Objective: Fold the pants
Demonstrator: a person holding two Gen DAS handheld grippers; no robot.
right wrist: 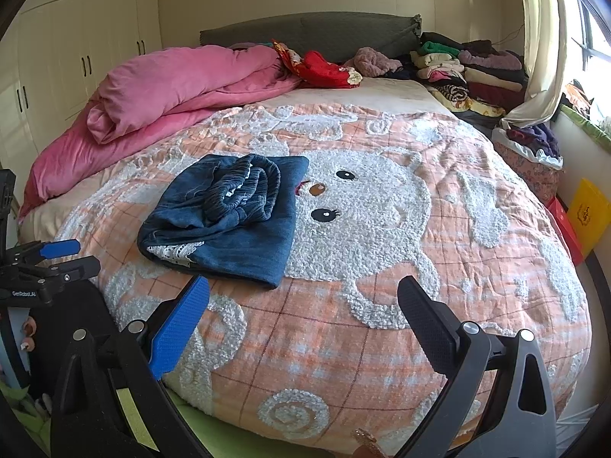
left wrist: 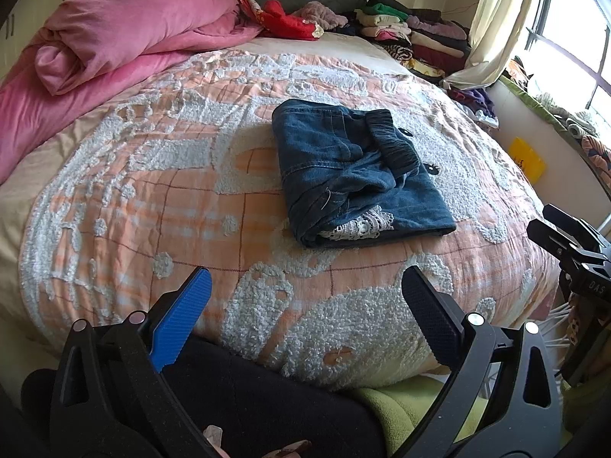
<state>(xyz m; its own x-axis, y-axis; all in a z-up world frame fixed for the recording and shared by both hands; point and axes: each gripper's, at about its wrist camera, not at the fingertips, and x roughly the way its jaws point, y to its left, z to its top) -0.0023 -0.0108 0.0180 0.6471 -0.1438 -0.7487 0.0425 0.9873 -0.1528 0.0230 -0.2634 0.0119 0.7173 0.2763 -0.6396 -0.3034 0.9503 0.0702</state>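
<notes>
Nearest us, both sets of fingers are spread wide and hold nothing: our left gripper (left wrist: 305,305) hovers over the near edge of the bed (left wrist: 114,210), and our right gripper (right wrist: 303,307) hangs over the same edge further right. Neither touches the pants (left wrist: 355,175).

The pants lie as a compact blue denim bundle toward the middle of the bed, a little nearer the near edge, with the dark elastic waistband bunched on top and a strip of white lace showing at the near side. We judge the folding essentially done; what may remain is only smoothing the lumpy waistband, or carrying the bundle away.

Going left to right around it: a rolled pink duvet (left wrist: 126,34) fills the far left corner, well apart from the pants. Red fabric (left wrist: 282,19) sits by the headboard. A stack of folded clothes (left wrist: 416,34) occupies the far right corner, beside the curtain (left wrist: 492,26). A yellow bag (left wrist: 527,158) stands off the right edge.

Nothing lies between our fingers and the pants.
</notes>
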